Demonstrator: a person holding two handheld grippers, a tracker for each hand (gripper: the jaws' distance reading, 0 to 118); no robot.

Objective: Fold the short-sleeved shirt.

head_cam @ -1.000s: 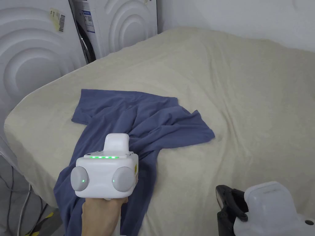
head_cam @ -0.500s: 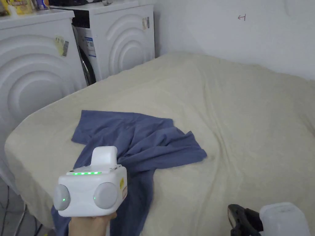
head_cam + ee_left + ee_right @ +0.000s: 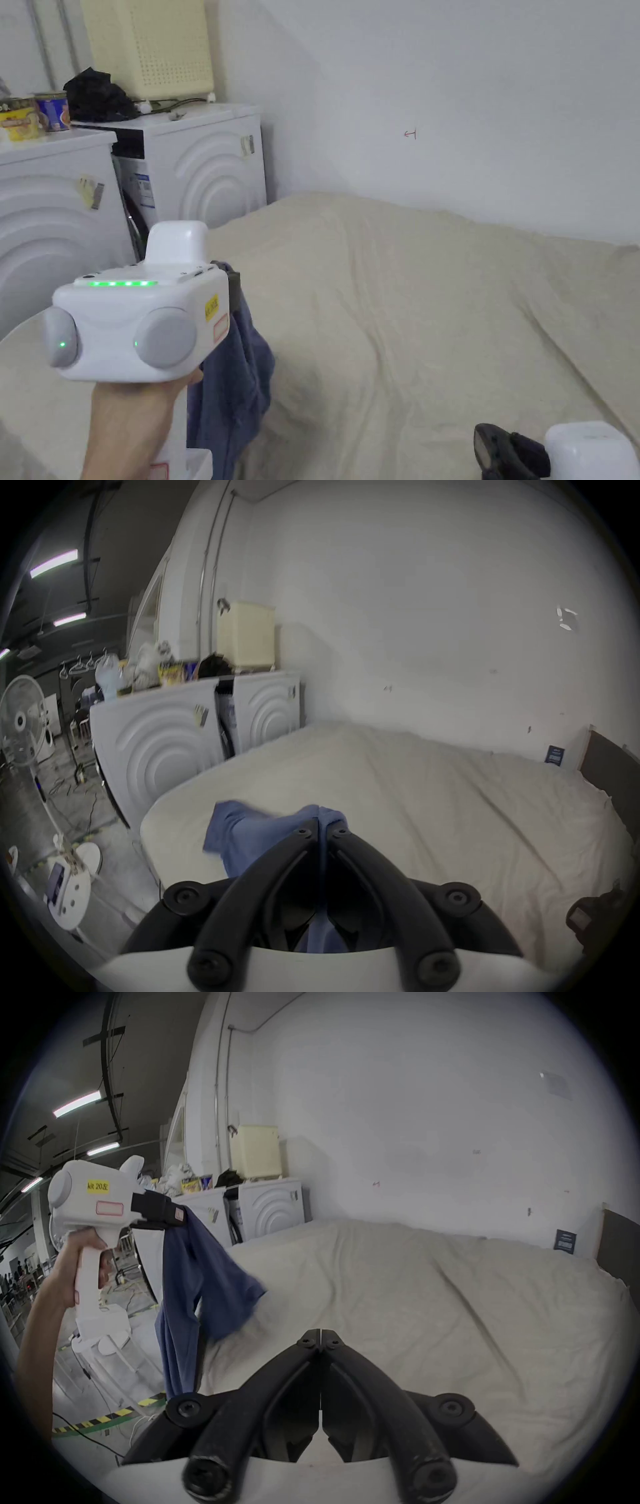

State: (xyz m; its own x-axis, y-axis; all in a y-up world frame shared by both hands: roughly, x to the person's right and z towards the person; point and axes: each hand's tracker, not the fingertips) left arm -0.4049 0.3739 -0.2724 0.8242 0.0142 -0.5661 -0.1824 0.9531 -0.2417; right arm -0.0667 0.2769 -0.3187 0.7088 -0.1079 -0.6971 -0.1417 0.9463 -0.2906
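My left gripper (image 3: pixel 178 1213) is closed on the blue shirt (image 3: pixel 194 1279); in the left gripper view both jaws meet on a fold of the cloth, which passes between them. I hold this gripper raised and about level, above the left edge of the bed (image 3: pixel 406 325); my left hand (image 3: pixel 81 1248) grasps its white handle from below, with the forearm rising toward it. The shirt hangs down from the jaws in a long, bunched drape beside the left edge of the bed; whether its lower end touches the cover I cannot tell. My right gripper (image 3: pixel 321 1336) is closed, the two jaws touching with nothing between them; it is low, at the near edge of the bed, pointing across the cover toward the wall.
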